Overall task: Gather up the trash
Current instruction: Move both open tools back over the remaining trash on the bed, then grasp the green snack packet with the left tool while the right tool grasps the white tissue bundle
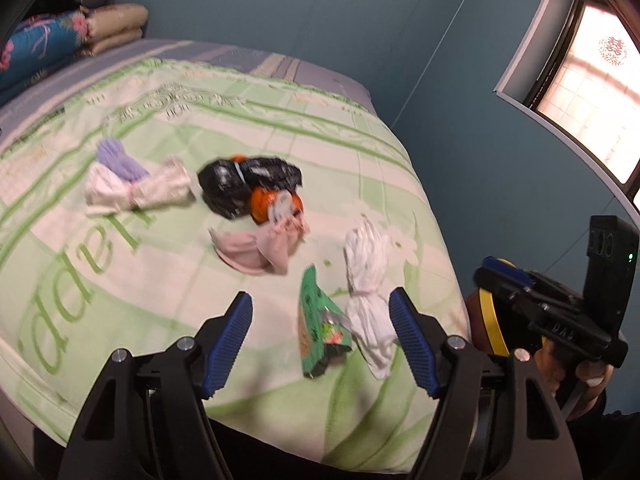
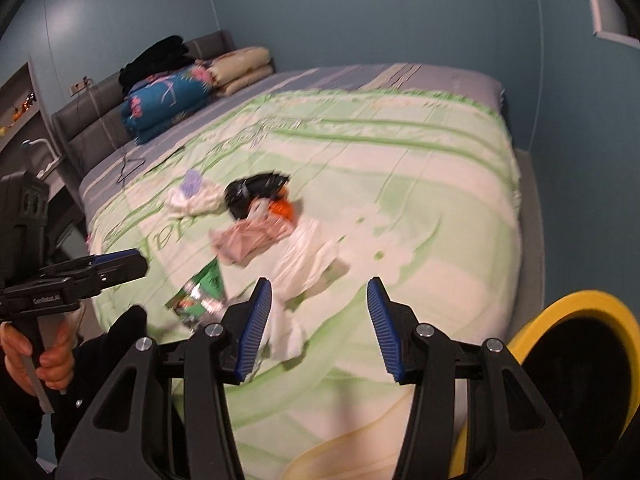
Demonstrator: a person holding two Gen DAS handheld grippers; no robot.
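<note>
**Both grippers open over the bed, nearest trash lying between the left fingers**

The left gripper (image 1: 322,344) hovers with its blue ribbed fingers (image 1: 230,340) spread wide and empty. In its view the crumpled green snack wrapper (image 1: 318,326) and the twisted white cloth bundle (image 1: 368,300) lie side by side between the fingers on the pale green bedspread (image 1: 120,260), both with their long axes running away from the camera. The right gripper (image 2: 320,328) is also wide open and holds nothing; the white bundle (image 2: 304,276) sits just ahead of its left finger, the wrapper (image 2: 200,294) further left. The left gripper looks better lined up for the wrapper. A yellow-rimmed black bin (image 2: 576,364) waits beside the bed at right.
</note>
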